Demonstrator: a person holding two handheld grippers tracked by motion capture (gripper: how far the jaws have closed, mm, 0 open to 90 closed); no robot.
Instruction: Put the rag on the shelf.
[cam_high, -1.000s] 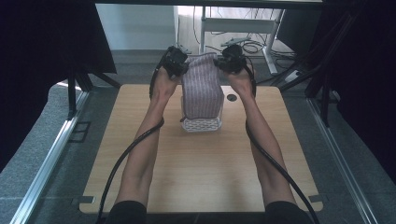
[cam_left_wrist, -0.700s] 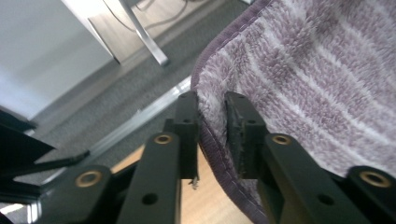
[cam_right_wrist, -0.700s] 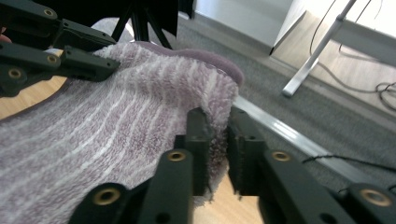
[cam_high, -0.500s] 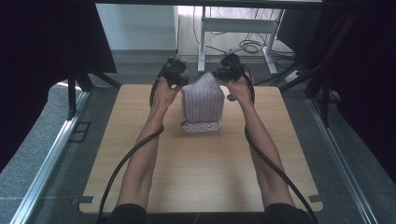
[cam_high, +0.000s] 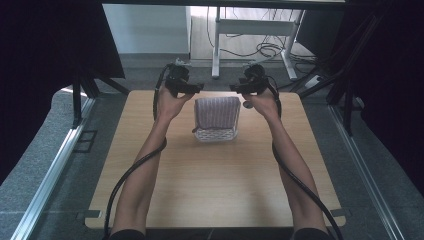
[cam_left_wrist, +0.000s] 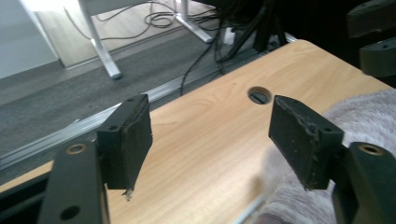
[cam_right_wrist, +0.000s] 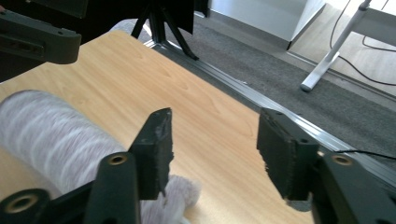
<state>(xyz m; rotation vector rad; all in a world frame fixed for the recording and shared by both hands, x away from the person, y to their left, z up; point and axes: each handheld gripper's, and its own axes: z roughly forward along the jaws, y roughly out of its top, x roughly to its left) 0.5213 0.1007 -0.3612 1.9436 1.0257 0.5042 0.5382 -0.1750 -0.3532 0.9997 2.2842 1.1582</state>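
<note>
- High view first: wooden bench (cam_high: 210, 185) with a pale striped towel (cam_high: 217, 112) draped over a little white wire basket (cam_high: 215, 134), sitting a bit past the middle toward the far edge.
- Both arms reach in from the bottom, one down each side of the towel, with a black cable trailing along each forearm.
- Left tongs (cam_high: 196, 88) are held up at the far left of the towel, tips pointing inward toward it. They're apart and not holding anything.
- Right tongs (cam_high: 235, 88) mirror that on the far right side, also apart and empty, tips aimed back at the left ones.
- There's a clear gap between the two sets of tips, right above the towel's far edge. Neither one is touching the fabric.
- Left gripper view: the two black pads (cam_left_wrist: 132, 140) stand wide open with bare wood between them. The fuzzy towel (cam_left_wrist: 364, 116) sits at the lower right, just by the right-hand pad, and there's a round cable hole (cam_left_wrist: 258, 95) in the bench further out near the far edge.
- Right gripper view: jaws open too, the towel (cam_right_wrist: 60, 135) shows as a rounded roll at the lower left, and the bench's far edge with a metal rail (cam_right_wrist: 280, 116) runs diagonally just beyond.
- Loads of free wood on the near half of the bench, plus open strips left and right of the basket. Past the far edge it's grey floor, desk legs (cam_high: 216, 45) and loose cables.
</note>
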